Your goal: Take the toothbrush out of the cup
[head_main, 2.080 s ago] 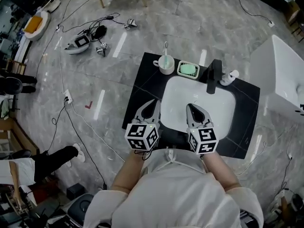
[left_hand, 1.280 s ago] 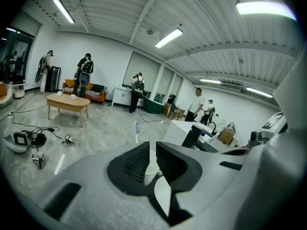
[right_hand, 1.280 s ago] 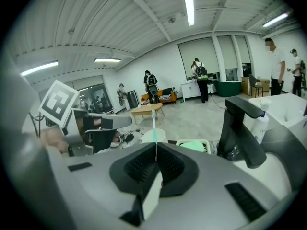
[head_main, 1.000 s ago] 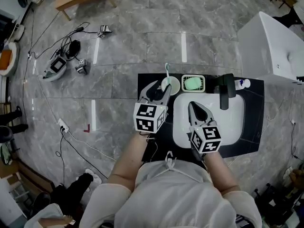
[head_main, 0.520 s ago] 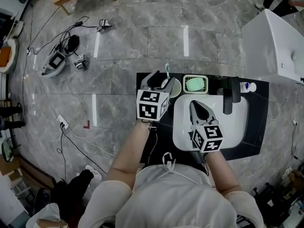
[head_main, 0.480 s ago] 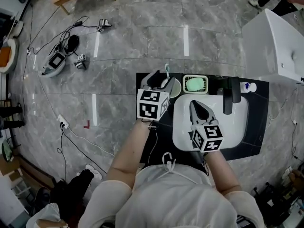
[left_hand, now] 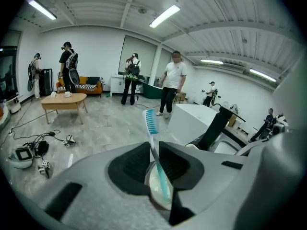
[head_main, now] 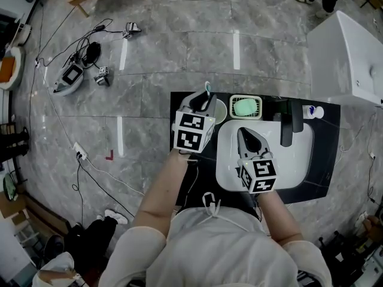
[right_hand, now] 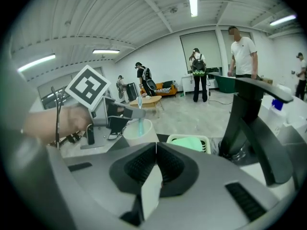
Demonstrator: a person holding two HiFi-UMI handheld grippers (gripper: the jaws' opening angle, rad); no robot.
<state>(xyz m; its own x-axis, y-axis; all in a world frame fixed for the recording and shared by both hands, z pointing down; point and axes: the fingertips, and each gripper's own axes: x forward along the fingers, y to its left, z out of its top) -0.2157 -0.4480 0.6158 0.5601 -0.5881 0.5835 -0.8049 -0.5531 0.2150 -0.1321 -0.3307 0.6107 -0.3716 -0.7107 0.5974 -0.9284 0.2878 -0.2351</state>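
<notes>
Closing on the toothbrush [left_hand: 150, 122] stem, left tongs [left_hand: 154, 147] hiding most of the cup [left_hand: 154, 193] — right tongs [right_hand: 156, 150] pressed together, empty, over the sink [head_main: 282, 160].

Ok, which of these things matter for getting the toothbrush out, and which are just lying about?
In the job: toothbrush; cup; left claw, closing with the toothbrush handle between its jaws.
Lying about: soap dish; tap; small bottle; gear on the floor; right claw, shut and empty.

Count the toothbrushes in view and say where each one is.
1. The toothbrush stands in the cup, its handle between the closing jaws of the left hand-held gripper. No other shows, though the cup's inside is partly hidden.
</notes>
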